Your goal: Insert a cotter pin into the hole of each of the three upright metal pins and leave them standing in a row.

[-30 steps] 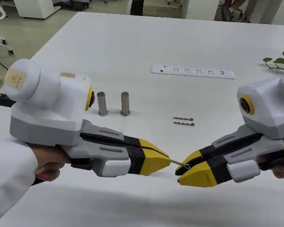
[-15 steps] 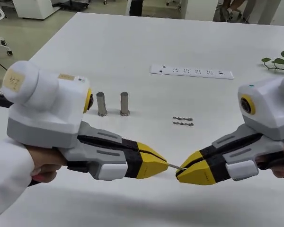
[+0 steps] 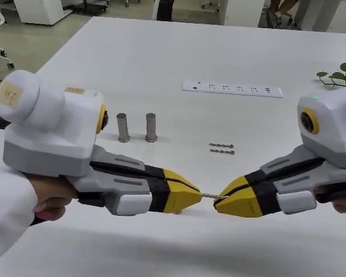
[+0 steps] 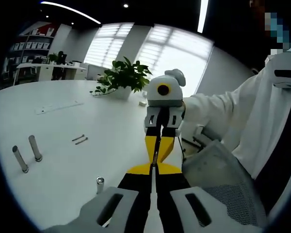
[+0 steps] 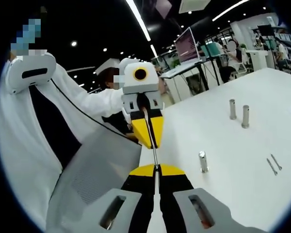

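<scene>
My left gripper (image 3: 199, 196) and right gripper (image 3: 218, 203) meet tip to tip above the white table's near part. A thin cotter pin (image 3: 212, 197) bridges the small gap, and both pairs of yellow jaws are shut on its ends. The left gripper view looks along my left gripper (image 4: 154, 168) and the cotter pin (image 4: 155, 154). In the right gripper view the cotter pin (image 5: 153, 145) runs from my right gripper (image 5: 155, 168) into the left one. Two upright metal pins (image 3: 123, 127) (image 3: 151, 127) stand side by side further back. A third upright pin (image 4: 100, 185) (image 5: 202, 161) stands close beside the grippers.
Two loose cotter pins (image 3: 221, 145) (image 3: 222, 152) lie on the table right of the standing pair. A white power strip (image 3: 232, 89) lies across the far middle. A small green plant (image 3: 340, 75) is at the right edge. A mesh chair back (image 4: 223, 170) sits near the person.
Both grippers stay closed on the same cotter pin. Their tips have drawn a little closer together, so less bare pin shows. The view has shifted slightly.
</scene>
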